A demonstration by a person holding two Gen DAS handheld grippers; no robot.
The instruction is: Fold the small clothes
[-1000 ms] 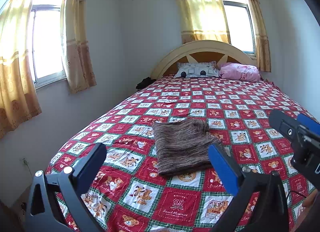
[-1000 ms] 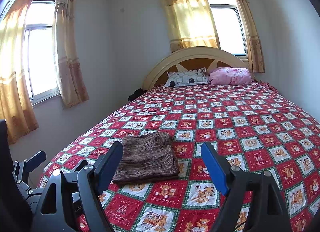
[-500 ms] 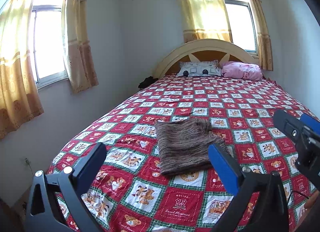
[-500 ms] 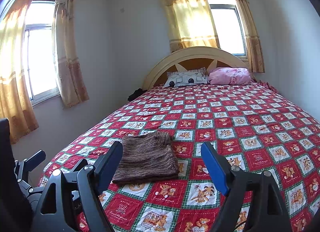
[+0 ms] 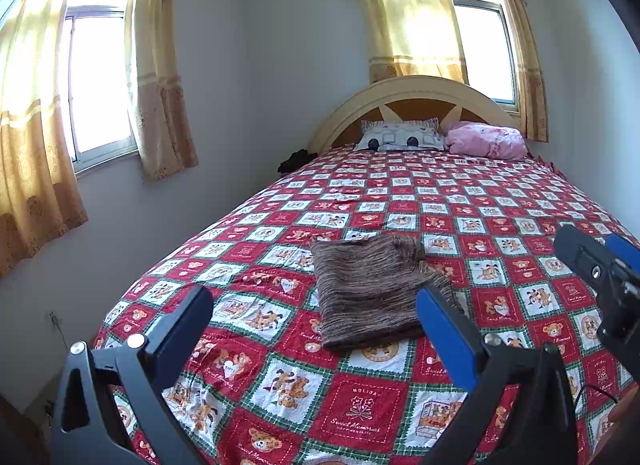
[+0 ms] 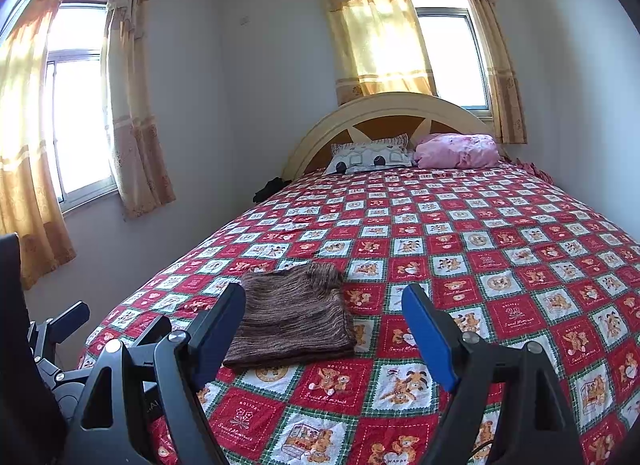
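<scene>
The folding looks done.
Both the left gripper (image 5: 314, 329) and right gripper (image 6: 324, 323) hang open near the folded brown knit cloth (image 5: 376, 291); next needs another piece.

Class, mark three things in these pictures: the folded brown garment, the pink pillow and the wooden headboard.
Folded brown garment (image 5: 372, 289), left wrist view, middle of its top layer.
Pink pillow (image 6: 456, 151), right wrist view, its centre.
Wooden headboard (image 6: 384, 105), right wrist view, top of its arch.

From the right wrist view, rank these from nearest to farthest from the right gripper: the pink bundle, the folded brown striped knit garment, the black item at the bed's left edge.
Right gripper, jaws open and empty:
1. Folded brown striped knit garment, just ahead, left of centre on the quilt.
2. Black item, far back at the bed's left edge, near the headboard.
3. Pink bundle, at the headboard, right side; only slightly beyond the black item.
</scene>
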